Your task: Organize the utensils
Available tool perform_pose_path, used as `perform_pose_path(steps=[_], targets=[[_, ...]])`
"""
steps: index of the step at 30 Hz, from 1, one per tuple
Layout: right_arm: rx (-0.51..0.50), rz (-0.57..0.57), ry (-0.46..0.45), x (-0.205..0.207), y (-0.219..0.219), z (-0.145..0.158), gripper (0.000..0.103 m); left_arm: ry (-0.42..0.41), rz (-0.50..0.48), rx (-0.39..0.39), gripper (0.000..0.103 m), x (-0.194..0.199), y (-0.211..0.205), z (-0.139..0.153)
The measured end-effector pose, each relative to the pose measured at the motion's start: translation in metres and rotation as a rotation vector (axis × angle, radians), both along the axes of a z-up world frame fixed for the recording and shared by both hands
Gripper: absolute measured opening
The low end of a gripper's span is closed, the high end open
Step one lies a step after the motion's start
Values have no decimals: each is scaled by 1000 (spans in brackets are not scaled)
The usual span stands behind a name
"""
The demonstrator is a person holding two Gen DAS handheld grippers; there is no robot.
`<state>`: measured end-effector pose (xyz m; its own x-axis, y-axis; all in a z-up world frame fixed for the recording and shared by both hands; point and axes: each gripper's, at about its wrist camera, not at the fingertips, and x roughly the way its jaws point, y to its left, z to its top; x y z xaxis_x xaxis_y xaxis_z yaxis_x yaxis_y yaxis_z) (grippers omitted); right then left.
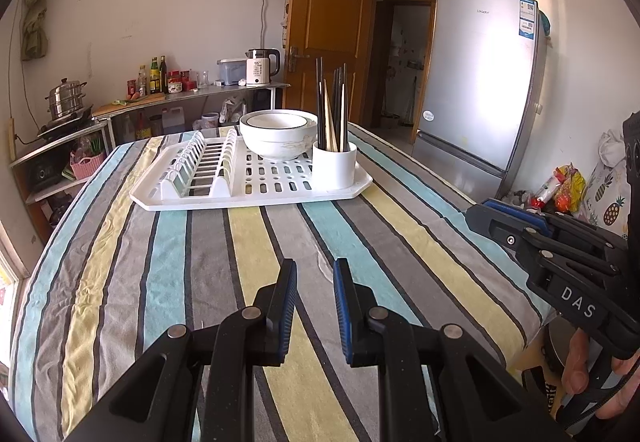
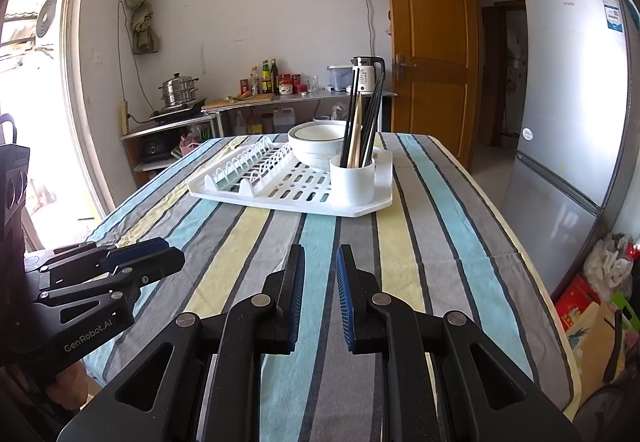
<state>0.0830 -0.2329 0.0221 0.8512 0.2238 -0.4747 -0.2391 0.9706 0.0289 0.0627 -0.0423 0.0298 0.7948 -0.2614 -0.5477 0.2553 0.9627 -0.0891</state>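
Both grippers are hovering over the striped tablecloth (image 1: pixel 208 242), left gripper (image 1: pixel 315 274) and right gripper (image 2: pixel 320 262) each gaping with nothing between the pads. Well ahead of them, one white plastic dish rack (image 1: pixel 248 198) is carrying two stacked white bowls (image 1: pixel 278 136) and one white cylindrical holder (image 1: pixel 334 166) packed with roughly seven dark and pale chopsticks (image 1: pixel 332 110).

Bare striped tablecloth (image 2: pixel 320 242) lies ahead; beyond it the drying rack (image 2: pixel 280 194) with chopstick cup (image 2: pixel 352 182) stands.
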Motion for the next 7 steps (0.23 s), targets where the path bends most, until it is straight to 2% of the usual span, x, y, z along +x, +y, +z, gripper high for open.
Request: perform_pose_path(steps=[7], targets=[[0, 0, 0, 0, 0, 0, 17, -8, 11, 2, 18, -2, 1, -1]])
